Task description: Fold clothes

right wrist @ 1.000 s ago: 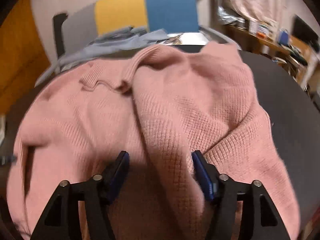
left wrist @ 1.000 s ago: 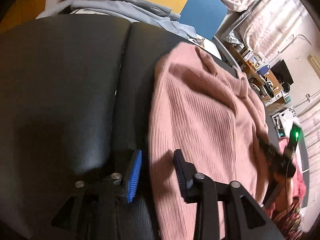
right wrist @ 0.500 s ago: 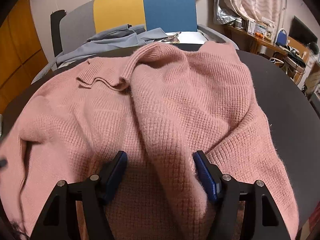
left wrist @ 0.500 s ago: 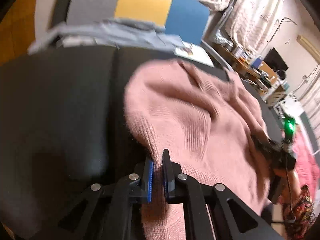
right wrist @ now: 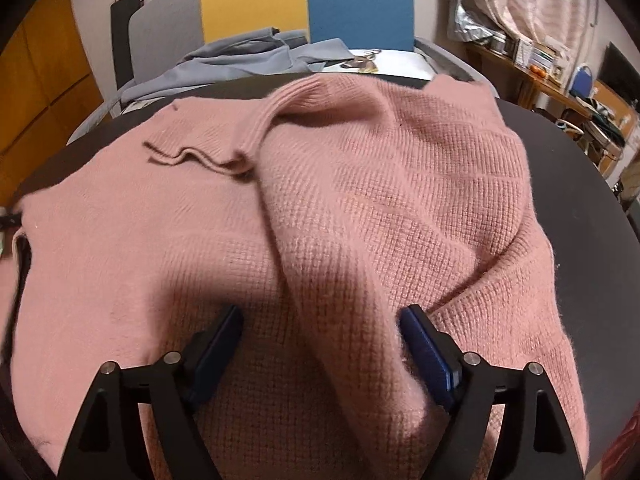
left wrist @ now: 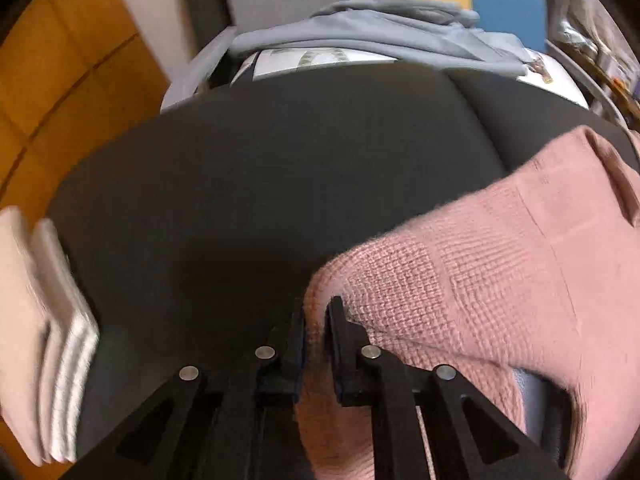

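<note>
— Writing first: can any be read?

— None that I can make out. A white printed sheet behind the dark surface carries a brown drawing that looks like an antlered animal, but no legible letters. Small packages on the shelf at far right are too blurred to read.

— Materials, then. What is the garment?

— A pink sweater, a waffle-like knit with a fuzzy nap along its edges. A ribbed cuff ends the sleeve folded across its chest, and a wavy ribbed neckline lies beside that cuff. It is spread over a dark, smooth, slightly padded surface with a seam running through it.

— And the left gripper?

— The left gripper has its black jaws drawn close, pinching a fold of the sweater's edge between them; the knit bunches up and drapes away to the right.

— The right one?

— The right gripper stands wide apart, its blue-padded fingers resting on either side of a raised ridge of the knit, not squeezing it.

— Anything else nearby?

— A grey-blue smooth woven garment heaped at the far edge, in front of a chair back in grey, yellow and blue panels. At the left wrist view's left edge, a blurred, folded cream cloth with white stripes.
</note>
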A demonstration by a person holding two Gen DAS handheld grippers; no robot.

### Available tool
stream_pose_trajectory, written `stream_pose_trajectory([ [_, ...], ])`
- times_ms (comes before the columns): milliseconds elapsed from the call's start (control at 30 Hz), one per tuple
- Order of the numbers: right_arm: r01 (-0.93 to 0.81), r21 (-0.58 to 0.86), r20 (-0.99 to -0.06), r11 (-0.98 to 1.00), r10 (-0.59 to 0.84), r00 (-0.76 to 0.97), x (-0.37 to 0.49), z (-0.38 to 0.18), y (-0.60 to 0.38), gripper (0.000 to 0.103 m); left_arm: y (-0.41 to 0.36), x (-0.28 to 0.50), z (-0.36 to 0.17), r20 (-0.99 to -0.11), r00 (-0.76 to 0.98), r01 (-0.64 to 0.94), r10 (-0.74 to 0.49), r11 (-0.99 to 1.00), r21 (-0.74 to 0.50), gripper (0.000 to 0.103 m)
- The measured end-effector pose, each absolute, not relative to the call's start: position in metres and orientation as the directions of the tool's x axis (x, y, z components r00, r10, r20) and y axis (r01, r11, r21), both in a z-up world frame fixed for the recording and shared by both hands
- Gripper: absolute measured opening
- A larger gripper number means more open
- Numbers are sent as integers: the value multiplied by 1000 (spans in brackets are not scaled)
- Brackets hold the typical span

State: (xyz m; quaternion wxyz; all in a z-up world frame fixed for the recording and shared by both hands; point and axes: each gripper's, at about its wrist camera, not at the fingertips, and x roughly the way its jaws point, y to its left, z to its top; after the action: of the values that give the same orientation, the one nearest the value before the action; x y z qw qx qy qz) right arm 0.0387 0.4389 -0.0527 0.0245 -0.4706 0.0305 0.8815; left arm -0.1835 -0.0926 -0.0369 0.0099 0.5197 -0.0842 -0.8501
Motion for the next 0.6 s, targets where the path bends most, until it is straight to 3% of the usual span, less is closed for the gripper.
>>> stream_pose_trajectory([
  [167,-40,28,-832,-999,-1,-555,34,-53,430,88,-103,-164,-8,-848,-513,-45,-132,-982,181,18],
  [300,-26,49,-827,-998,-26,-561,40,-47,433,85,-107,-129,46,-737,-649,46,-187,-977,208,18],
  [433,-53,71,-797,-996,-24,-603,57,-31,440,80,-62,-93,68,-696,-717,-41,-32,-995,88,20],
  [467,-60,69,-794,-996,-18,-607,60,-29,441,64,-36,-88,58,-723,-691,-108,31,-992,61,20],
  [500,-65,65,-798,-996,-12,-603,61,-30,442,42,-9,-84,45,-751,-654,-184,94,-982,38,20],
  [533,-71,61,-801,-996,-7,-599,62,-31,443,36,15,-81,33,-773,-618,-248,141,-968,21,20],
  [600,-81,54,-807,-995,5,-590,63,-34,444,35,61,-72,3,-806,-568,-322,166,-946,33,20],
])
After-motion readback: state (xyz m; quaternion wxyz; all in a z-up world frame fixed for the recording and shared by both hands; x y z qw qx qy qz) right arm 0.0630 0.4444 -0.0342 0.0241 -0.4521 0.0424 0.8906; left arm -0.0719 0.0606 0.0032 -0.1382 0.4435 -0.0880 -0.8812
